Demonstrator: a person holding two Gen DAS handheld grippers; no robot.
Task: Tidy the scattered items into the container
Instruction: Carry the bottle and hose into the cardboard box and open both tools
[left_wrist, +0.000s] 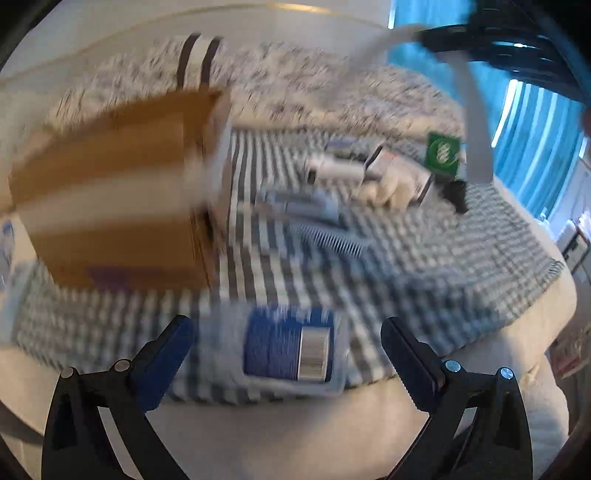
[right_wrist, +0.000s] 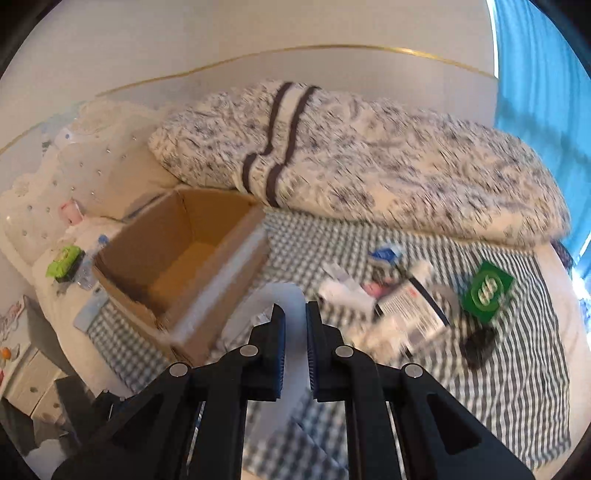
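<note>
Left gripper (left_wrist: 288, 354) fingers (left_wrist: 168, 350) spread wide, nothing between them. Just ahead of the gap, slightly right of centre: a flat blue packet (left_wrist: 291, 347) with a barcode, lying on the checked cloth (left_wrist: 424, 280) near its front edge. Motion blur heavy in this view.

Right gripper (right_wrist: 295, 343) fingers (right_wrist: 277, 350) drawn close, pinching a white strip (right_wrist: 295, 354) that runs up between the pads and curves over to the left above the tips. From the left wrist view the same strip (left_wrist: 476, 122) hangs down from the right gripper at top right, well beyond and right of the left fingers.

Cardboard box (right_wrist: 181, 266), open at the top, ahead and left of the right fingers, close to them; its inside looks bare as far as visible. In the left view the box (left_wrist: 118, 192) stands ahead-left of the left fingers, on the cloth.

Scattered items ahead and right of the right fingers, all on the cloth:
- white tube (right_wrist: 347, 291), nearest
- white printed carton (right_wrist: 410, 306), just right of the tube
- green packet (right_wrist: 487, 291), further right
- small dark object (right_wrist: 478, 343), in front of the green packet; too blurred to identify
- small blue-and-white packet (right_wrist: 386, 254), beyond the tube

A grey comb (left_wrist: 332, 240) lies midway between left fingers and the pile. Patterned duvet (right_wrist: 369, 158) lies rolled beyond everything.
</note>
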